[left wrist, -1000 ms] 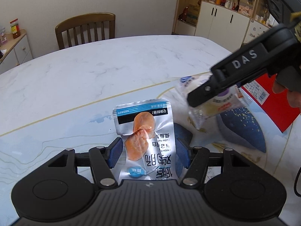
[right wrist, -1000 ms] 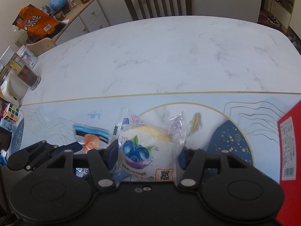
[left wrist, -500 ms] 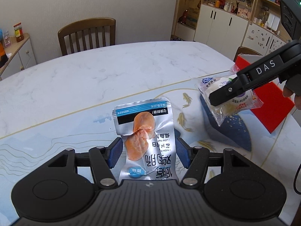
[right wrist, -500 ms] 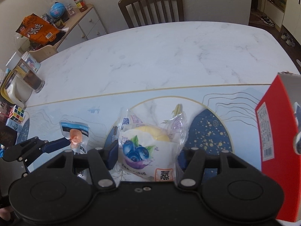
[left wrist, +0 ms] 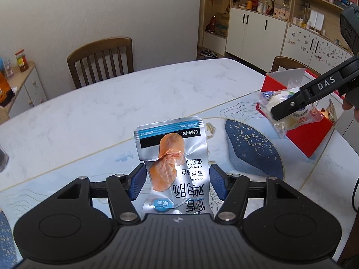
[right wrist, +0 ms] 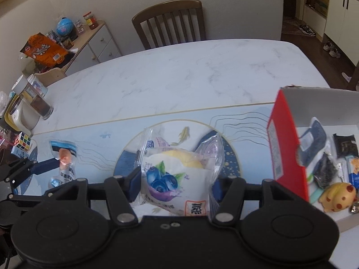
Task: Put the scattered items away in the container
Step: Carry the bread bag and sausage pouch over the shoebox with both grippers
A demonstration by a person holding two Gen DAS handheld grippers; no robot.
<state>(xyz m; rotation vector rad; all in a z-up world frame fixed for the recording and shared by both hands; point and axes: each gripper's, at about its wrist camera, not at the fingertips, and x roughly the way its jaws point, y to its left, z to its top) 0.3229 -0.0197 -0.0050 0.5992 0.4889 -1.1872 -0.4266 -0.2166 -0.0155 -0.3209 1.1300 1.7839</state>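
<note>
My left gripper (left wrist: 177, 182) is shut on a silver chicken snack pouch (left wrist: 172, 157), held upright above the table. My right gripper (right wrist: 175, 182) is shut on a clear-wrapped blueberry bun (right wrist: 172, 174). In the left wrist view that bun (left wrist: 289, 109) hangs in front of the red box (left wrist: 311, 132) at the right. From the right wrist view the open red box (right wrist: 287, 148) stands just right of the bun and holds several small packets and a yellow toy (right wrist: 338, 197). The left gripper with the pouch (right wrist: 65, 161) shows at the far left there.
A white marble table (left wrist: 139, 103) carries a pale blue patterned mat (right wrist: 101, 141). A wooden chair (left wrist: 101, 60) stands at the far side. A glass jar (right wrist: 36, 100), a white appliance and a puzzle cube (right wrist: 22, 141) sit at the table's left edge.
Both grippers have risen and carried their packets toward the red box. The box has come into the right wrist view with its inside showing. The grips have not changed.
</note>
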